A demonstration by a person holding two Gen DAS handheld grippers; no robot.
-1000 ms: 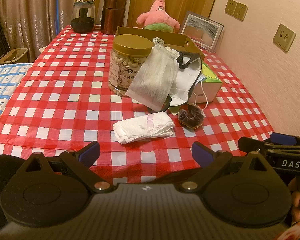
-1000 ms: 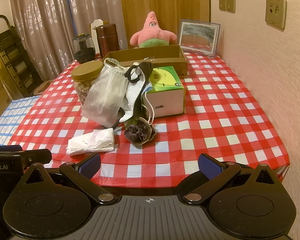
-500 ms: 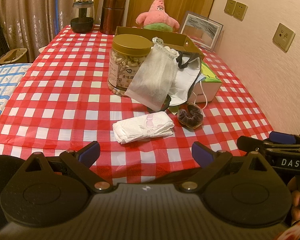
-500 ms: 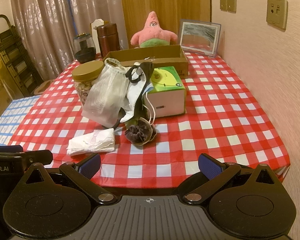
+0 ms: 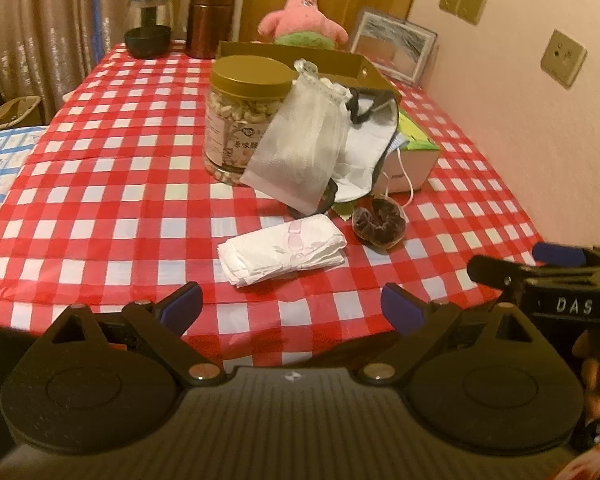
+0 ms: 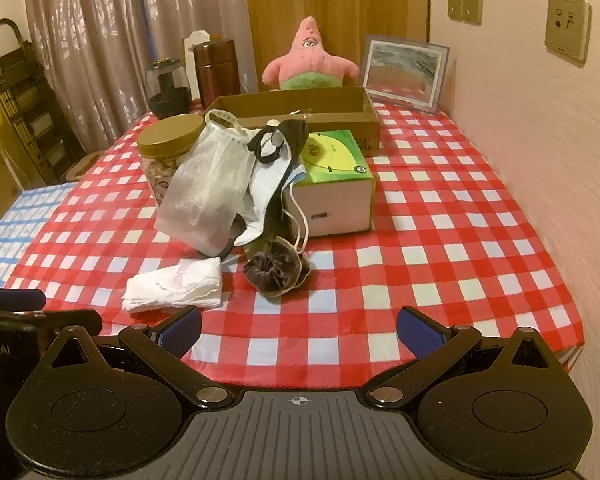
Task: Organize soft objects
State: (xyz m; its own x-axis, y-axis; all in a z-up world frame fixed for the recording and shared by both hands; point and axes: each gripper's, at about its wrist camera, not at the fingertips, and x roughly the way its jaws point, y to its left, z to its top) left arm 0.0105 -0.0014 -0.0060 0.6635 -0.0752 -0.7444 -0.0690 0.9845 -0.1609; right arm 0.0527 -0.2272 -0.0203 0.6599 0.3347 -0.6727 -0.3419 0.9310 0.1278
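Where the red-and-white checked cloth covers the bench (image 6: 440,240), curtains (image 6: 100,40) hang at the far end and a pink wall (image 6: 540,120) with three socket plates runs along one side. On it I count one folded white cloth (image 5: 282,249) near the front edge, one dark scrunchie (image 6: 276,270) just beside it, one mesh pouch (image 5: 300,152) leaning on one gold-lidded jar (image 5: 244,112), one tissue box (image 6: 334,184) draped with face masks, one cardboard tray (image 6: 300,108), one pink plush star (image 6: 310,58). Both the left claw (image 5: 292,306) and right claw (image 6: 298,328) hover wide apart, empty, at the front edge.
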